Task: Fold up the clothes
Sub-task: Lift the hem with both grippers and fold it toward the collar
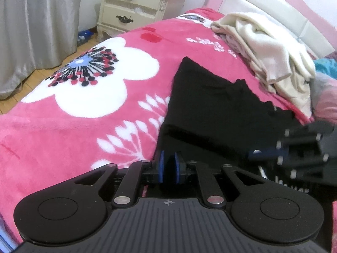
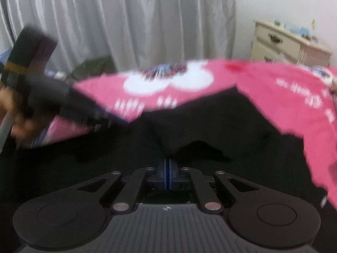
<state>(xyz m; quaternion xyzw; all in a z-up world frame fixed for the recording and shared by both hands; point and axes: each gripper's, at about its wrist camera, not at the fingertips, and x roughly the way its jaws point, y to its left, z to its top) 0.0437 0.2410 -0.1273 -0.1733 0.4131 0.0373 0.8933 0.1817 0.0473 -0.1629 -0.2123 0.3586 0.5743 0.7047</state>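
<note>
A black garment (image 1: pixel 212 109) lies on the pink flowered blanket (image 1: pixel 88 80) of a bed. My left gripper (image 1: pixel 169 165) is shut on the garment's near left edge, with dark cloth filling the space between its blue pads. The right gripper (image 1: pixel 256 154) shows blurred at the right edge of the left wrist view, over the garment's near right part. In the right wrist view my right gripper (image 2: pixel 167 168) is shut on a raised fold of the black garment (image 2: pixel 210 122). The left gripper (image 2: pixel 118 119) appears there blurred at the left, held by a hand (image 2: pixel 12 113).
A heap of cream and beige clothes (image 1: pixel 267 50) lies beyond the garment, by the white padded headboard (image 1: pixel 273 8). A cream nightstand (image 1: pixel 134 6) stands past the bed's far corner. Grey curtains (image 1: pixel 38 31) hang at the left above a wooden floor (image 1: pixel 42 73).
</note>
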